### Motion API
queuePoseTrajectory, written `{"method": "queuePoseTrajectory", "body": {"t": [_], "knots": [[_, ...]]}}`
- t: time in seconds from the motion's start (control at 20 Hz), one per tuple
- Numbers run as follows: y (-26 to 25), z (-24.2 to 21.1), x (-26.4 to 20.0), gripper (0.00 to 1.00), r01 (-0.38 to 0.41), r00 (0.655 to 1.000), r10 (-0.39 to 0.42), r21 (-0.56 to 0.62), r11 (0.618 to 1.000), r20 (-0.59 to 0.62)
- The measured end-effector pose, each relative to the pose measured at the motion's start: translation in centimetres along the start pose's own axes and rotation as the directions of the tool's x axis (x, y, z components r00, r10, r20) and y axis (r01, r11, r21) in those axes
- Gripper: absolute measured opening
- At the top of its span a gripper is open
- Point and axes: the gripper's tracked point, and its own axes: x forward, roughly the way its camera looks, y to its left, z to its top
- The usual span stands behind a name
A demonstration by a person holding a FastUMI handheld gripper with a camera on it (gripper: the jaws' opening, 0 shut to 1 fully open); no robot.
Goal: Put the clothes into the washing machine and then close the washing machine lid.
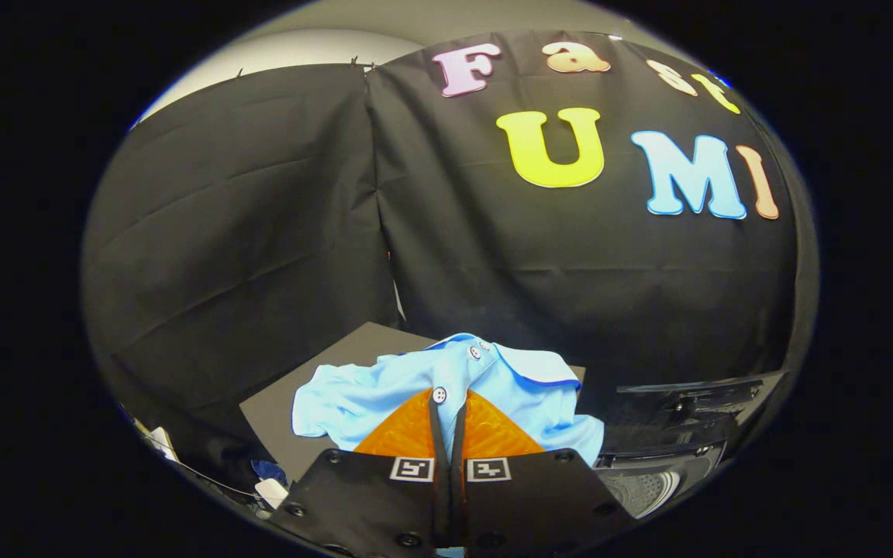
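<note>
Tool (448, 422) was nearly closed, fingers pinched together on the light blue shirt (446, 387) at its button placket, with a fold of fabric showing in the thin gap between them. So the shirt was held, bunched just ahead of the fingertips, collar (528, 364) beyond them and a sleeve trailing off to the left. Below it sat a dark counter (284, 411); I couldn't tell whether the shirt hung clear of it or its lower folds touched.

Key relation: the washing machine (671, 434) lay to the right of the tool and lower, lid (694, 395) raised at the back, drum opening (644, 488) beside the right finger. My read: the next move was a carry right and down over the drum, then release.
</note>
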Motion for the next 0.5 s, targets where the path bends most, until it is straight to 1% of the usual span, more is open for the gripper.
{"method": "queuePoseTrajectory", "body": {"t": [0.5], "knots": [[-7.7,-1.1,-4.8,0.01,0.109,0.994,-0.110,0.057,0.992,0.020]]}}
